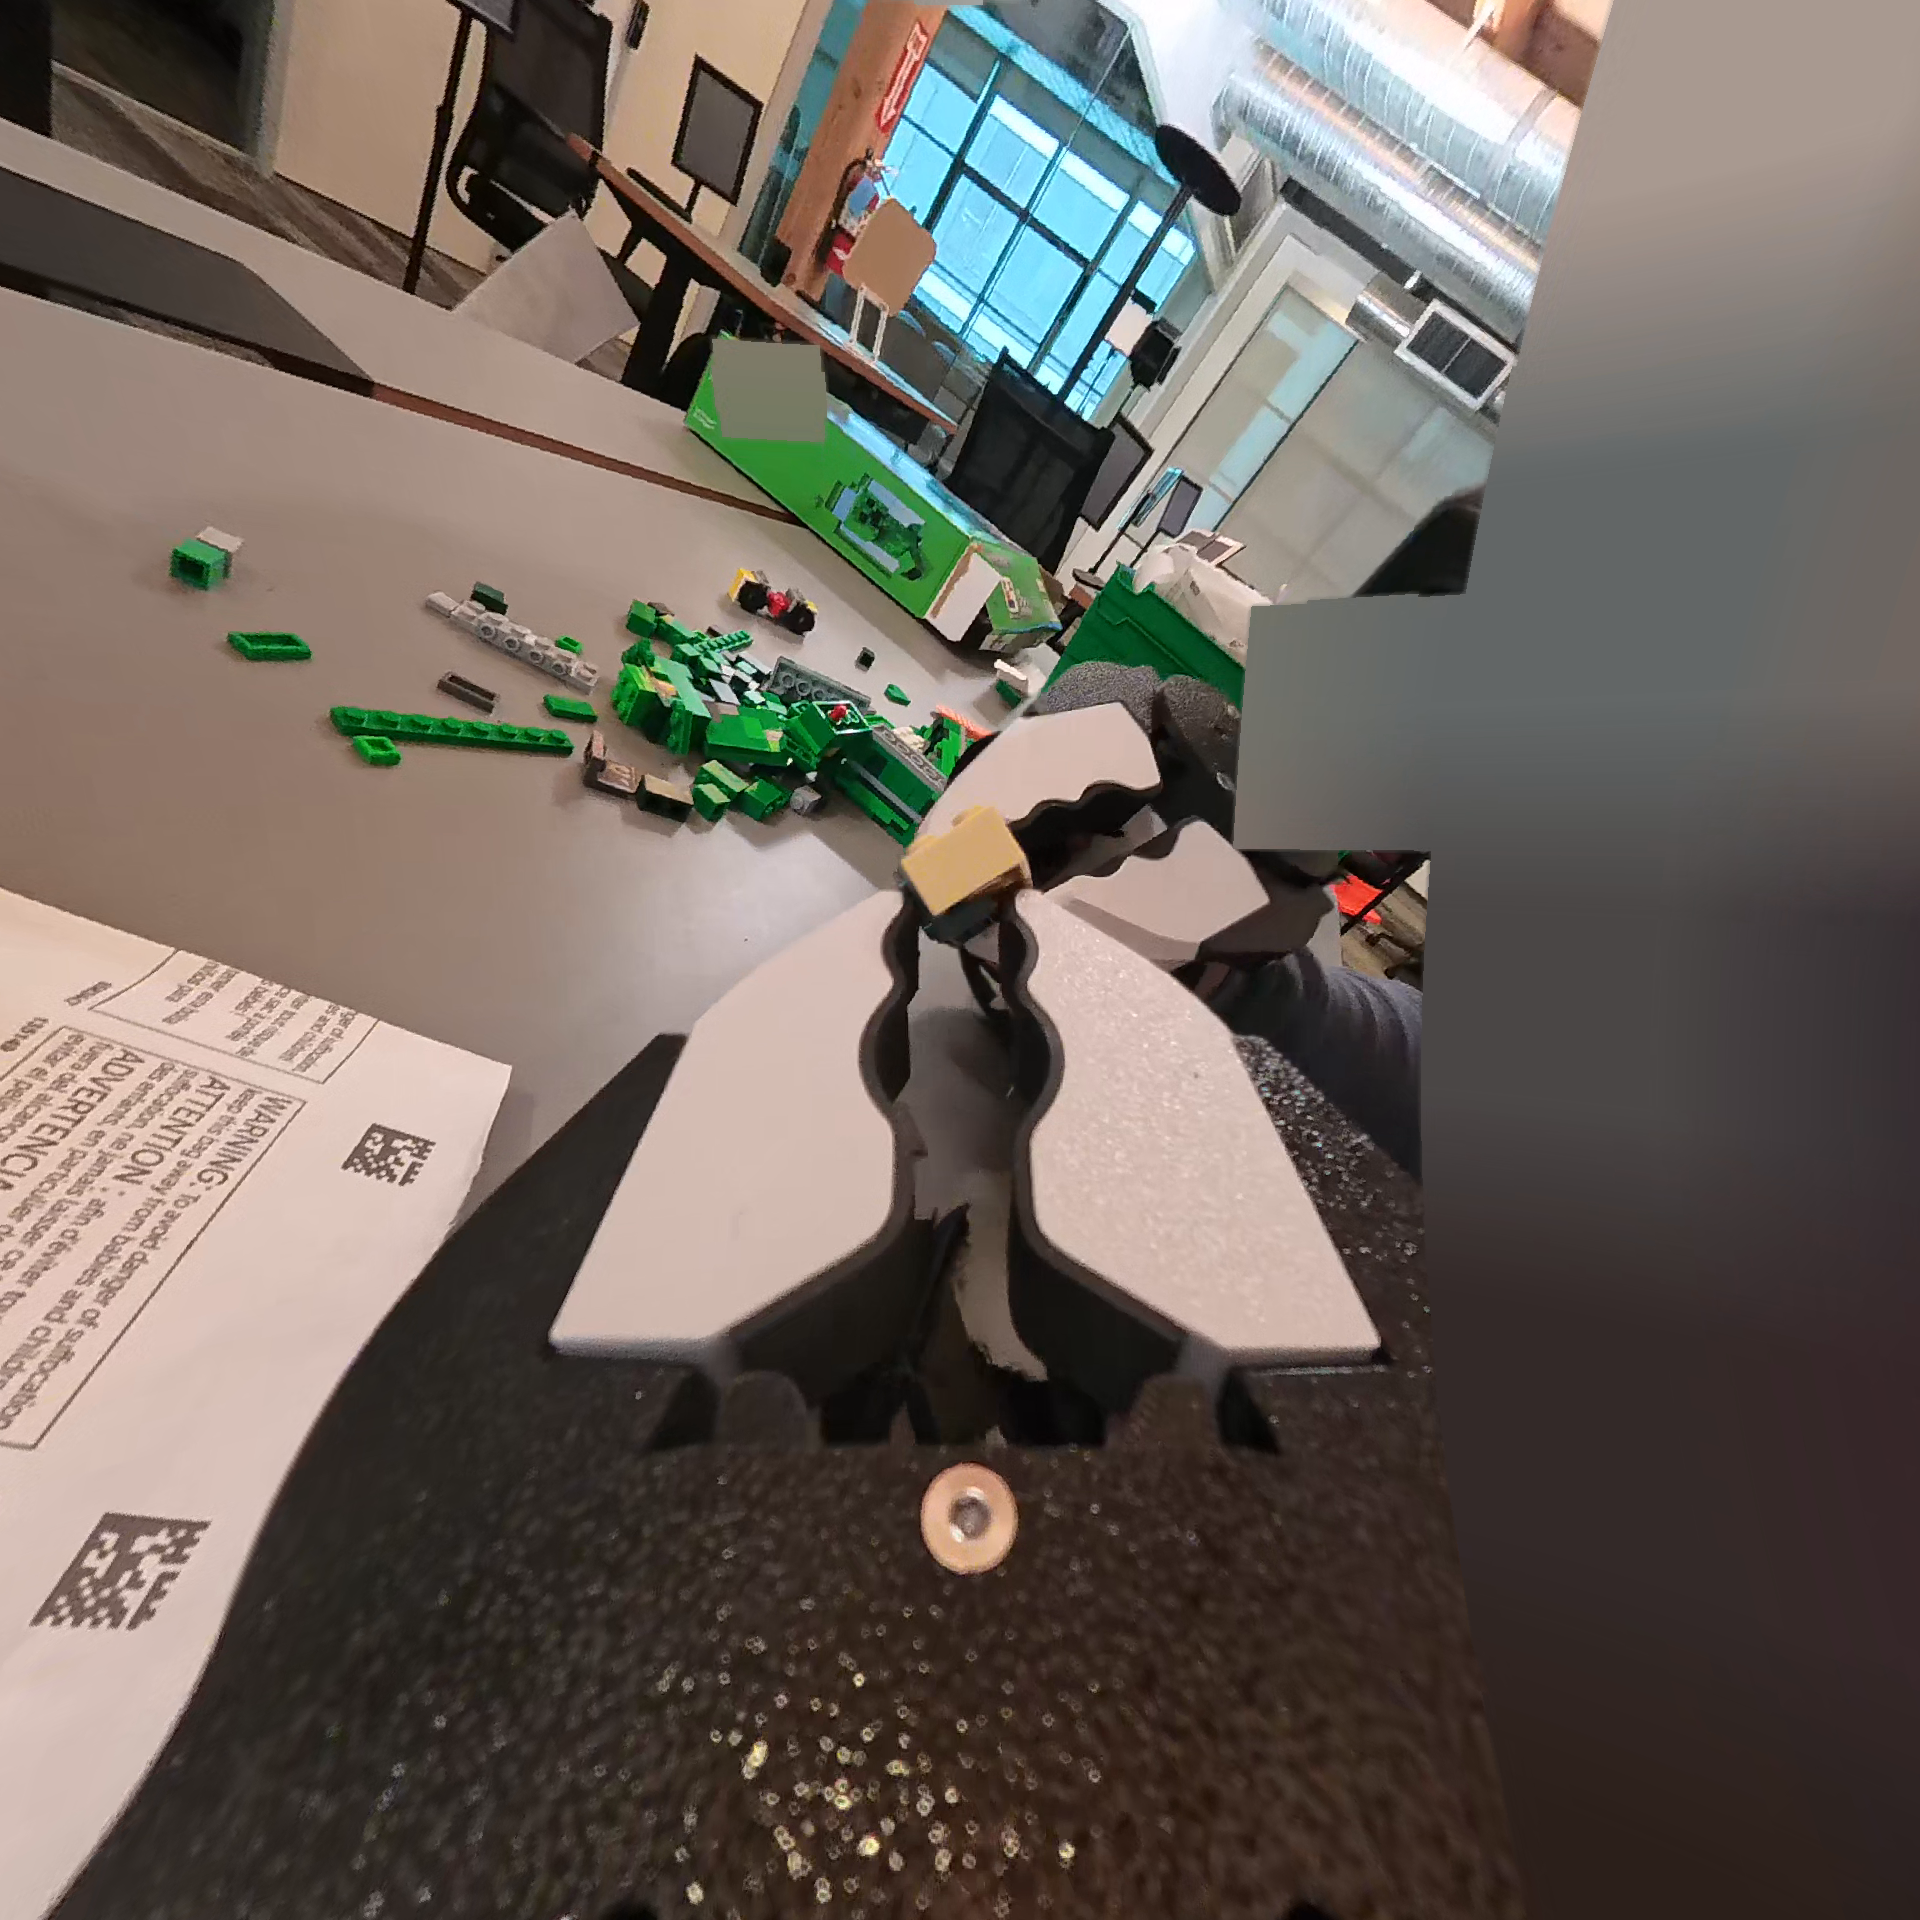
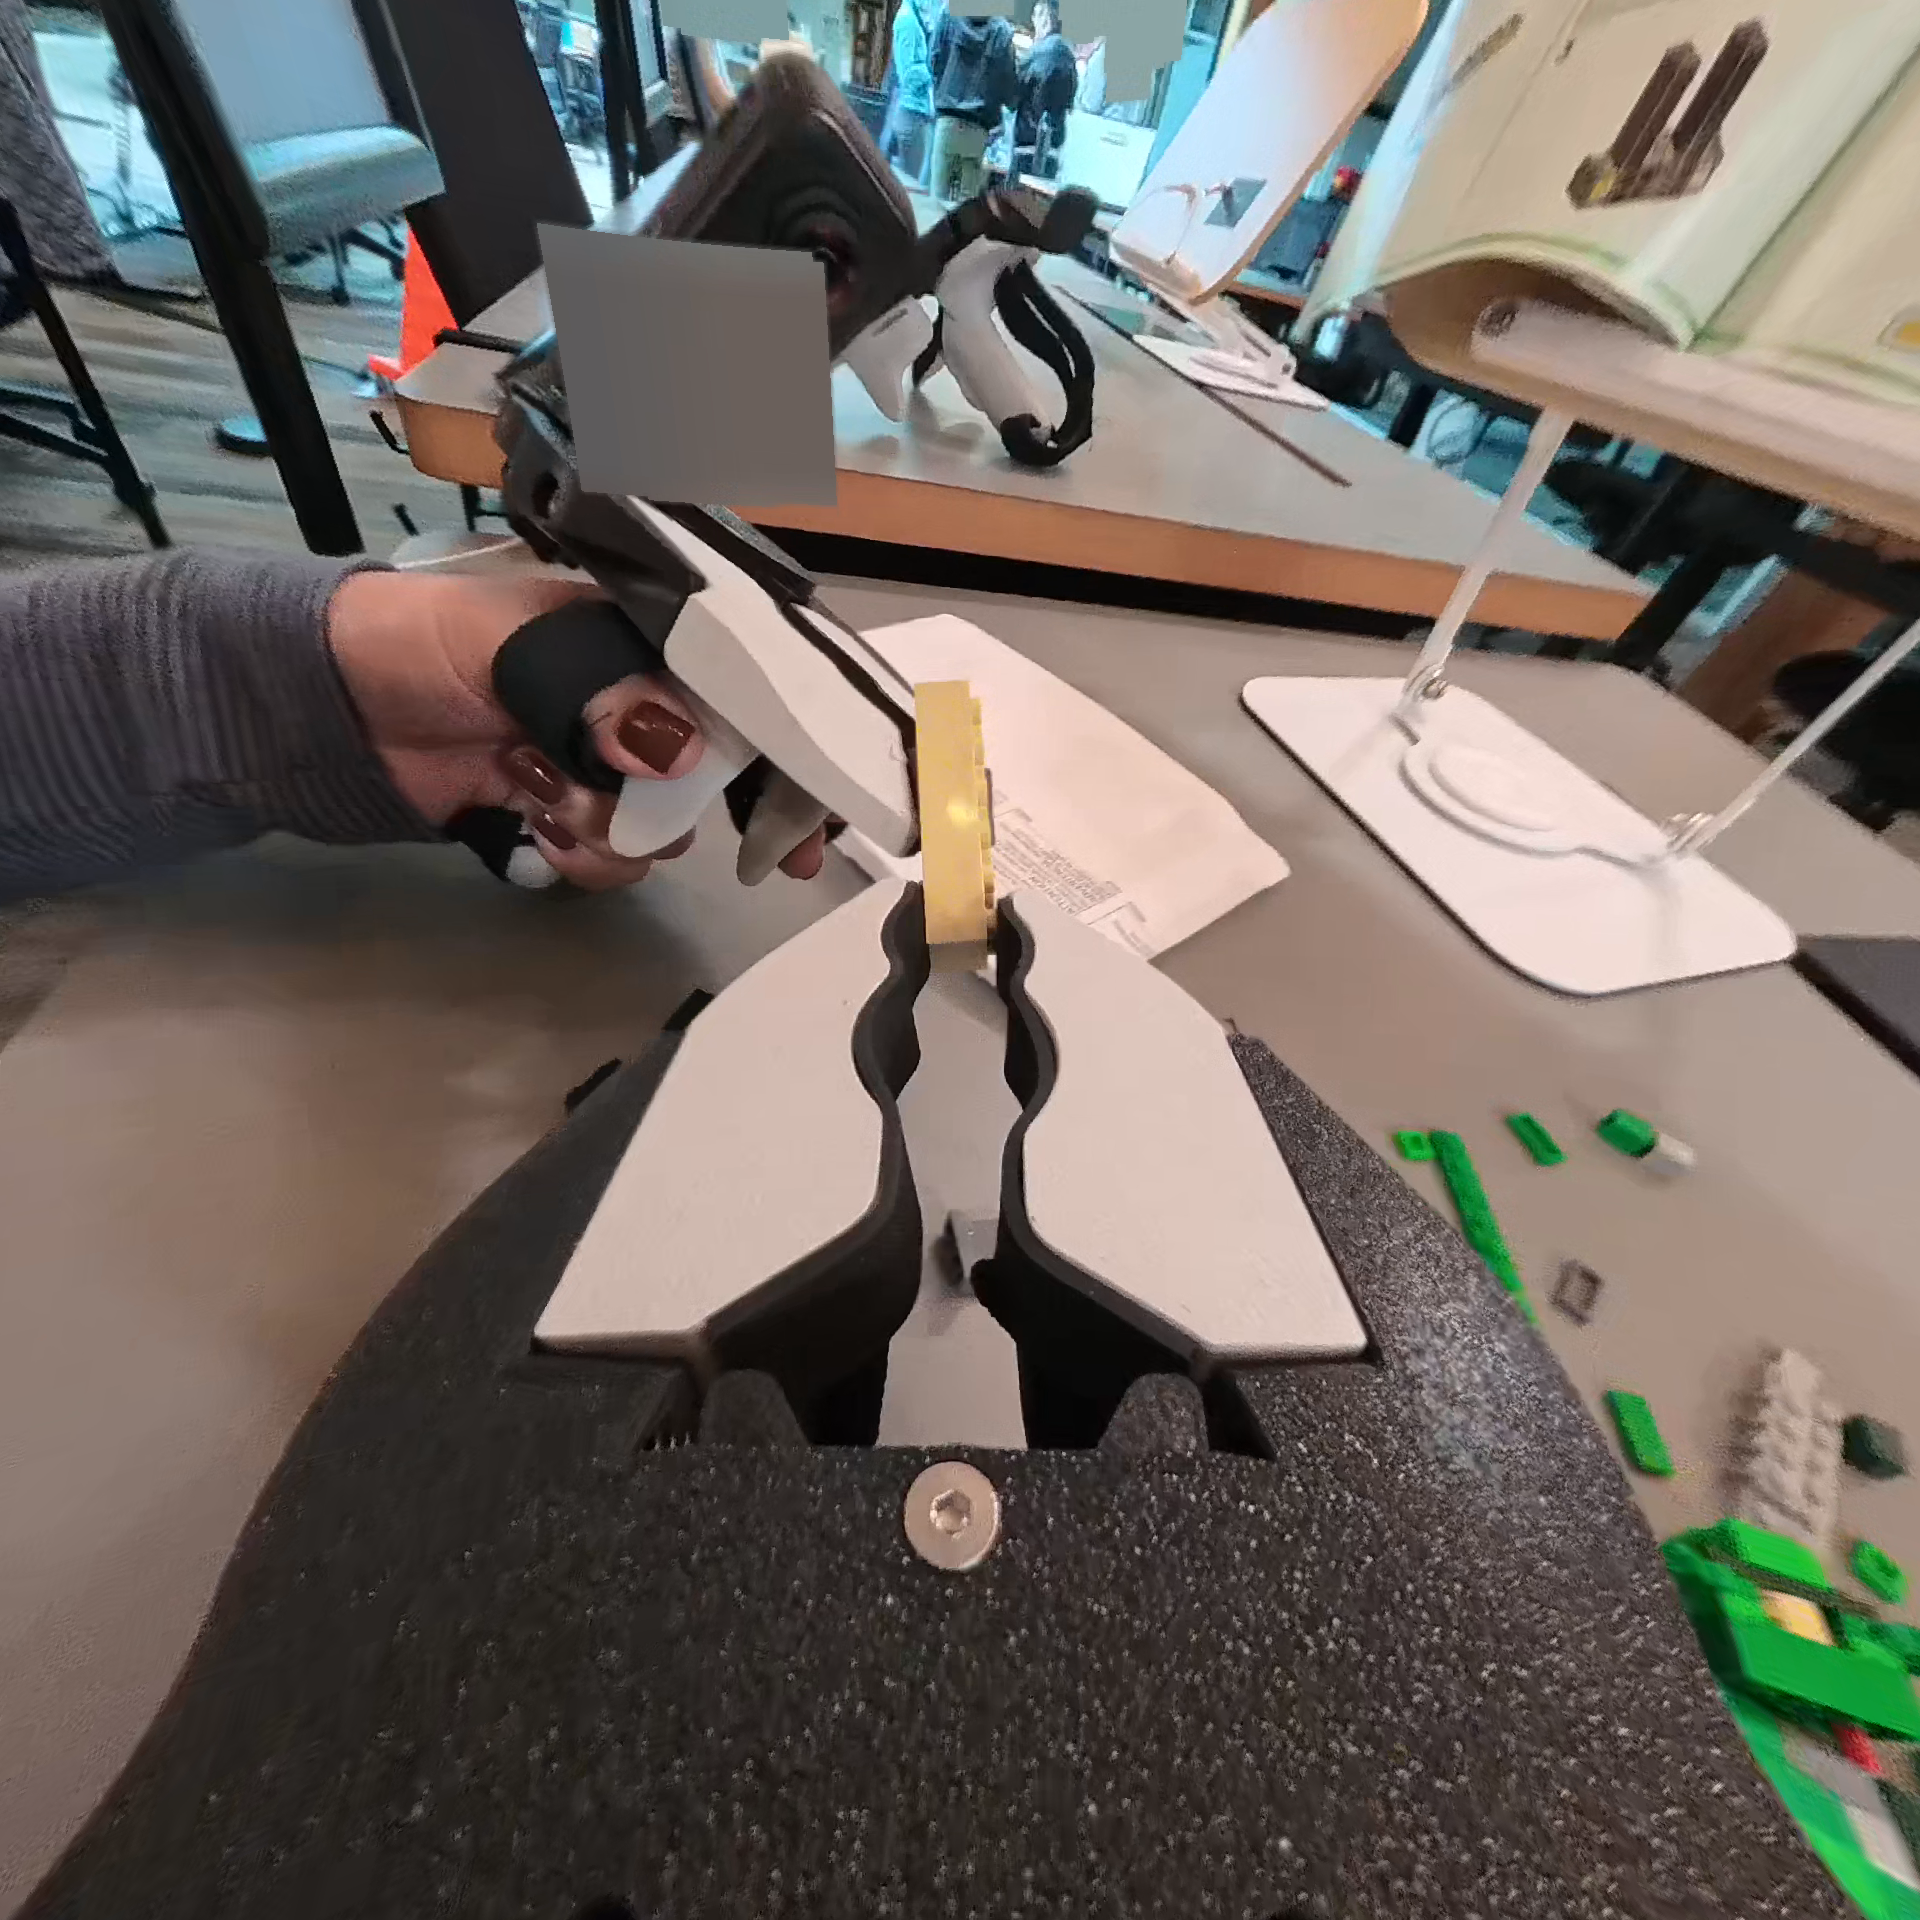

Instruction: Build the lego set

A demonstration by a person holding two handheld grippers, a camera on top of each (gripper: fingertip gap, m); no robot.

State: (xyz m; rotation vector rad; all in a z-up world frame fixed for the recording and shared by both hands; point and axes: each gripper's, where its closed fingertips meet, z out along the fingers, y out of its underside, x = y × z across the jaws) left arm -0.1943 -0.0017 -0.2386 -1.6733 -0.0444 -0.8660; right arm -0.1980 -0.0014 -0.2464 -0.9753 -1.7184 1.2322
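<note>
A tan lego plate (image 2: 954,800) stands on edge above the grey table (image 2: 260,1039). My right gripper (image 2: 958,925) is shut on its lower end. My left gripper (image 2: 899,821), held by a hand in a grey sleeve, presses against the plate's left face. In the left wrist view my left gripper (image 1: 961,909) is shut on the tan piece (image 1: 961,857), with a small dark part just below it. The right gripper (image 1: 1023,847) meets it from the upper right. A pile of loose green bricks (image 1: 727,717) lies on the table beyond.
A green lego box (image 1: 883,520) lies behind the pile. A long green plate (image 1: 447,727) and a grey beam (image 1: 520,644) lie left of it. A printed paper bag (image 1: 156,1195) lies near me. An instruction booklet (image 2: 1662,208) sits on a stand with a white base (image 2: 1507,831). Both grippers' tips are close together, under 4 cm apart.
</note>
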